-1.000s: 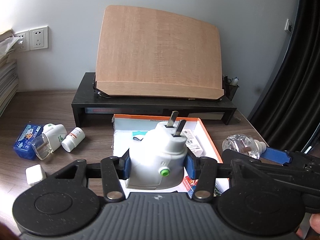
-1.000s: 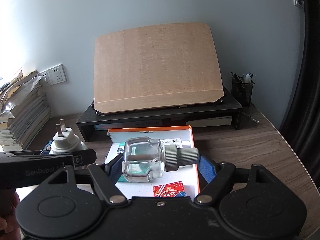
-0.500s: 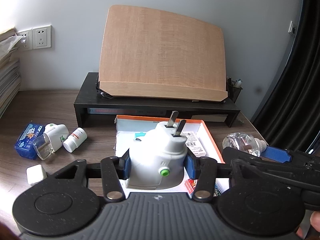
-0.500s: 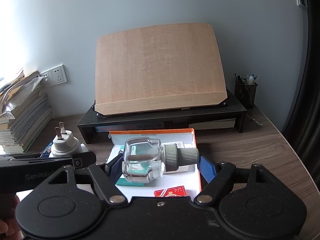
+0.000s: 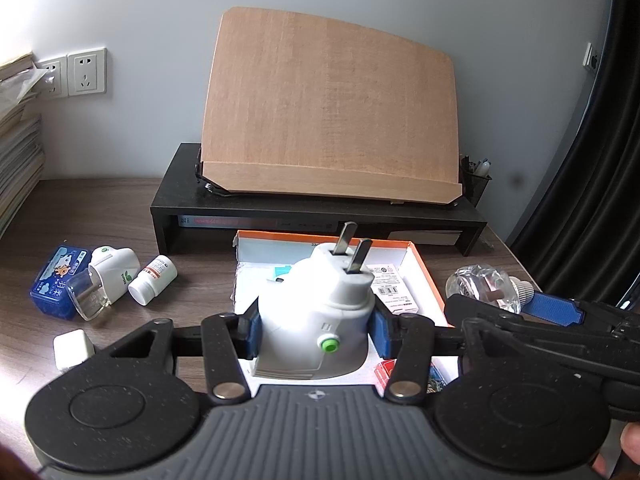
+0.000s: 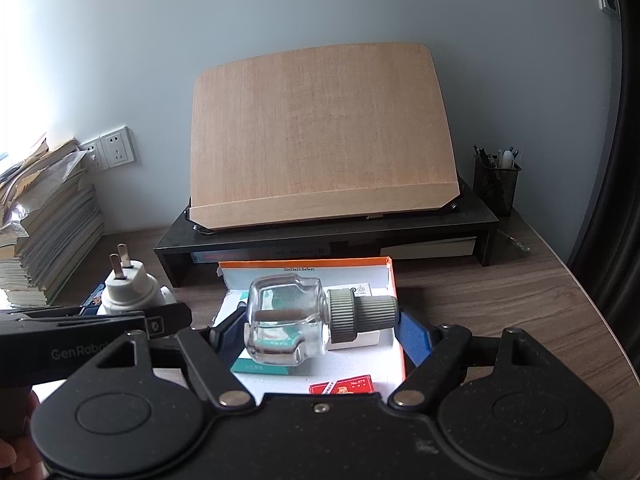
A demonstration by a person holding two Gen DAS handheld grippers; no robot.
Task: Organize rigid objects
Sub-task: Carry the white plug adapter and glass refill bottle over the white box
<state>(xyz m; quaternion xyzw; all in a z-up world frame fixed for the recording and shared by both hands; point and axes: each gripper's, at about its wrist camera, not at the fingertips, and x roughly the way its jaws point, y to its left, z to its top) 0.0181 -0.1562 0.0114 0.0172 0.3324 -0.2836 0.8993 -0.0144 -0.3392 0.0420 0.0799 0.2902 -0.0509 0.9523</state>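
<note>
The left gripper point(image 5: 315, 330) clamps one plug point(image 5: 316, 312) and the right gripper point(image 6: 316, 330) one bottle point(image 6: 288, 326), both above one box point(image 6: 394, 280); at nine o'clock lie four items.

Black riser point(image 5: 176, 184) at the back of the wooden desk point(image 6: 500, 300), against a pale wall. On top of the riser: a light wooden board point(image 5: 332, 108), tilted back, lower lip along the front edge. Under the riser, at its right end, something flat and white (a book, perhaps) point(image 6: 428, 248). Just right of the riser: a black mesh pen cup point(image 6: 496, 184) with pens. Left of the riser, on the wall: white double sockets point(image 5: 86, 72). Further left of the riser: a tall stack of papers point(image 6: 52, 216). Far right of the riser: a dark curtain point(image 5: 592, 200).
</note>
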